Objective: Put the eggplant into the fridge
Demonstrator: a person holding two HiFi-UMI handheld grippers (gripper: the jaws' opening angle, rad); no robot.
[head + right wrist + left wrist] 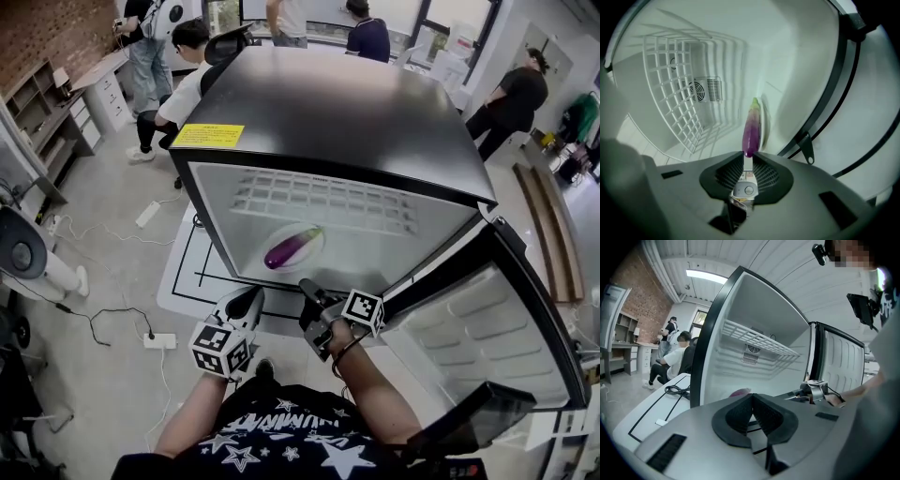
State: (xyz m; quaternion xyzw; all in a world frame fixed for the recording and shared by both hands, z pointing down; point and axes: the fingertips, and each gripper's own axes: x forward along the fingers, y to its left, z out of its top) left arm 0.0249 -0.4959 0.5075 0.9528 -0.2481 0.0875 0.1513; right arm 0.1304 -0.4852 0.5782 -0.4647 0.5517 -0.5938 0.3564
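Observation:
The purple eggplant [292,247] with a green stem lies on the white floor inside the open fridge [337,103]. In the right gripper view the eggplant [752,127] stretches away just beyond my right gripper [747,157], whose jaws stand almost together with only a thin slit and nothing in them. From the head view, the right gripper [307,287] hovers at the fridge's front edge, a little short of the eggplant. My left gripper [251,298] sits beside it on the left, jaws touching and empty. A pink bit of eggplant [739,392] peeks above the left gripper [751,397].
The fridge door [506,319] stands swung open at the right. A white wire shelf [328,199] hangs in the upper part of the fridge. The fridge rests on a white board with black lines [187,272]. A power strip [159,340] and cables lie on the floor; several people are behind.

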